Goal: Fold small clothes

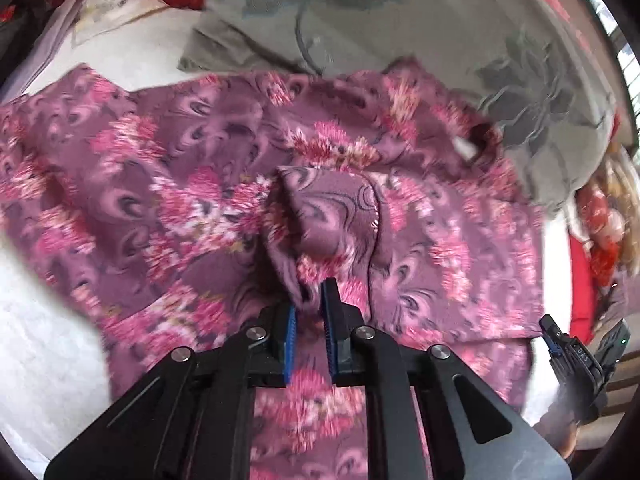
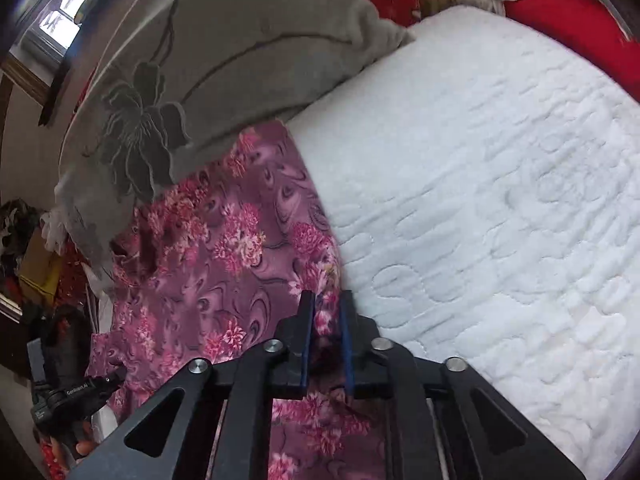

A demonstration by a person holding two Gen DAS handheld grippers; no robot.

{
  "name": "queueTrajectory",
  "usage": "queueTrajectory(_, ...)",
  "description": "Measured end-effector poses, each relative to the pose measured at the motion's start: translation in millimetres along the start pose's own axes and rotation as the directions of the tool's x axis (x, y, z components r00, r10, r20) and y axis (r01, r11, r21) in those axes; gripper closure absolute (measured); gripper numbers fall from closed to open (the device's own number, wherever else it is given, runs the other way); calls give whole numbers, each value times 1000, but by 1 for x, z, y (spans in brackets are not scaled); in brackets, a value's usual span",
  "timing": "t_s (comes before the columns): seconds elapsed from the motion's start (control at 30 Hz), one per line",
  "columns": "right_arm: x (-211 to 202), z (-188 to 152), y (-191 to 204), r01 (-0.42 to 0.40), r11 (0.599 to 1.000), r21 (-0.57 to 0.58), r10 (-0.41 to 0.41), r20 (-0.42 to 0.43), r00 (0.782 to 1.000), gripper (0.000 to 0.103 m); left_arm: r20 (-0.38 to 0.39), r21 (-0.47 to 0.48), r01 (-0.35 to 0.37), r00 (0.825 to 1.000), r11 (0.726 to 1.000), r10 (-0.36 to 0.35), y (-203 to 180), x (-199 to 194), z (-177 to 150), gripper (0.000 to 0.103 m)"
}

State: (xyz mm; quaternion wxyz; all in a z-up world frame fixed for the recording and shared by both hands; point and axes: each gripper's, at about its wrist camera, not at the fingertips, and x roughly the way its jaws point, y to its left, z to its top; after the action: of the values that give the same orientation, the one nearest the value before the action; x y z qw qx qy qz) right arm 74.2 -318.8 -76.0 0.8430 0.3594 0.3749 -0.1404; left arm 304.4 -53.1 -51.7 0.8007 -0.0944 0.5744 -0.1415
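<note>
A purple garment with pink flowers (image 1: 180, 168) lies spread on a white quilted bed cover (image 1: 48, 340). My left gripper (image 1: 310, 296) points down at its middle and is shut on a raised fold of the cloth that stands up between the blue pads. In the right wrist view the same floral garment (image 2: 224, 264) runs along the left of the cover (image 2: 480, 200). My right gripper (image 2: 327, 294) is shut on its right-hand edge, with cloth bunched between the narrow jaws. Each gripper shows at the edge of the other's view.
A grey blanket with a dark flower pattern (image 2: 240, 40) lies beyond the garment, overlapping its far edge (image 1: 400, 20). Red patterned cloth (image 2: 560, 20) and pale bedding (image 1: 112, 12) sit at the back. Clutter and a cardboard box (image 2: 40, 264) stand beside the bed.
</note>
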Motion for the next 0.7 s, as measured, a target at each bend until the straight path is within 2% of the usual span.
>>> queueTrajectory(0.07, -17, 0, 8, -44, 998, -38, 46, 62, 997, 85, 42, -55, 36, 999, 998, -34, 10, -15, 0, 92)
queueTrajectory(0.13, -23, -2, 21, -58, 994, -96, 66, 86, 994, 84, 47, -72, 53, 998, 996, -49, 12, -16, 2, 92)
queueTrajectory(0.2, -9, -7, 32, -52, 990, -129, 59, 49, 997, 71, 26, -66, 27, 999, 997, -26, 7, -6, 2, 92)
queueTrajectory(0.3, 25, -23, 38, 12, 987, -160, -17, -26, 1000, 72, -56, -34, -53, 997, 998, 51, 1, 28, 3, 90)
queueTrajectory(0.37, 29, -34, 45, 50, 976, -211, -44, 33, 998, 71, -30, -23, -50, 998, 999, 49, 0, 28, 1, 90)
queueTrajectory(0.43, 29, -36, 50, 62, 973, -223, -55, 37, 998, 64, -34, -16, -40, 999, 999, 40, 3, 20, 1, 88)
queueTrajectory(0.47, 32, -35, 55, 52, 970, -236, -48, 21, 999, 52, -40, -19, -29, 999, 999, 29, 5, 13, 0, 87)
queueTrajectory(0.5, 33, -34, 60, 58, 966, -253, -58, 7, 998, 45, -38, -24, -21, 999, 999, 20, 10, 7, 0, 87)
queueTrajectory(0.57, 27, -31, 73, 140, 948, -287, -146, -1, 989, 45, -13, -31, 1, 1000, 1000, -1, 28, -12, -1, 86)
queueTrajectory(0.6, 24, -32, 83, 154, 943, -295, -159, 9, 987, 42, 3, -32, -2, 1000, 999, 2, 36, -20, 0, 83)
queueTrajectory(0.67, 22, -39, 106, 119, 940, -321, -119, 22, 993, 43, 41, -49, -30, 999, 998, 32, 59, -38, 5, 57)
queueTrajectory(0.7, 22, -44, 114, 121, 933, -338, -118, 28, 993, 42, 59, -65, -39, 997, 997, 43, 70, -44, 7, 52)
